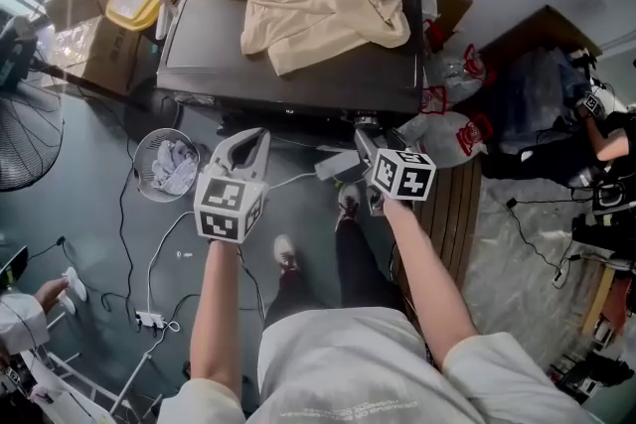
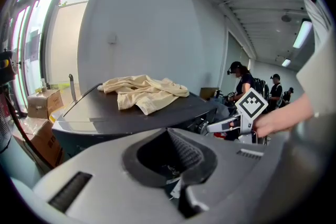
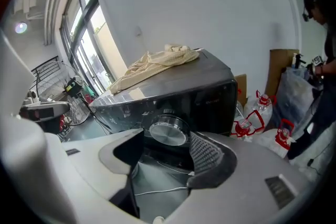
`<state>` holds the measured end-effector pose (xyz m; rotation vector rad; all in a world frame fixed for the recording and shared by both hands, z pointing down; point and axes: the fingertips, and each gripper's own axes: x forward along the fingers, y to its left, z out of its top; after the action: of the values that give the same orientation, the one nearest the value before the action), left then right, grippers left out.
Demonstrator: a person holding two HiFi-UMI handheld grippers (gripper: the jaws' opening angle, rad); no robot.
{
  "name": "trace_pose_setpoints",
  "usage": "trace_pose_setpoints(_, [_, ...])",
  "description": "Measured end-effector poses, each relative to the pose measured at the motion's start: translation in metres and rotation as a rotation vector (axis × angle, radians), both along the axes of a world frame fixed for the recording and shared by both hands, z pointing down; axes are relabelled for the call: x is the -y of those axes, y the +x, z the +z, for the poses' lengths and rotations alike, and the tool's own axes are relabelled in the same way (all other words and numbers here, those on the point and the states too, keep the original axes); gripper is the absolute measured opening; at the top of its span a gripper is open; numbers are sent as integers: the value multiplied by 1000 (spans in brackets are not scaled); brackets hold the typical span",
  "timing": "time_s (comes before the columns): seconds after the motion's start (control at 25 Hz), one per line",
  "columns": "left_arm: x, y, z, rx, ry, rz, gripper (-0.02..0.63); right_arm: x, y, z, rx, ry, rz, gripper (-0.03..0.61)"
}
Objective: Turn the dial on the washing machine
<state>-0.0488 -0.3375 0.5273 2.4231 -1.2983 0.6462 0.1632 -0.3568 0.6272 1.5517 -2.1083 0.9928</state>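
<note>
**Mira:** Grey floor, strewn with cables, surrounds the washing machine (image 1: 209, 55) in the head view, and a cream cloth (image 1: 308, 0) is heaped on its dark lid. Where do the grippers stand?

**Tom:** Both are at the machine's front edge. The left gripper (image 1: 256, 142) is off to one side. The right gripper (image 1: 366, 146) points at the front panel, though the dial barely shows from above.

**Mira:** And the left gripper view?

**Tom:** Its jaws meet at the tips with nothing between them. It is idle and aimed over the lid.

**Mira:** The right gripper view?

**Tom:** Those jaws stand wide apart and hold nothing. The round silver dial (image 3: 168, 131) sits framed between them, just beyond the pads, with no contact.

**Mira:** So how should the person do this step well?

**Tom:** Probably by going straight in until the pads straddle the rim evenly. The jaws should then close on opposite sides before the wrist rolls about the dial's own centre. The smooth metal looks slippery, so an off-centre or shallow grip would likely skid.
</note>
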Motion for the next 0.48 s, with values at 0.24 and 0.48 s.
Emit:
trace_pose_setpoints(0.24, [-9, -4, 15, -9, -32, -9, 12, 8, 1, 1, 18, 14, 16, 264])
trace_pose_setpoints(0.48, [-18, -16, 22, -3, -46, -29, 12, 15, 2, 7, 38, -11, 67, 262])
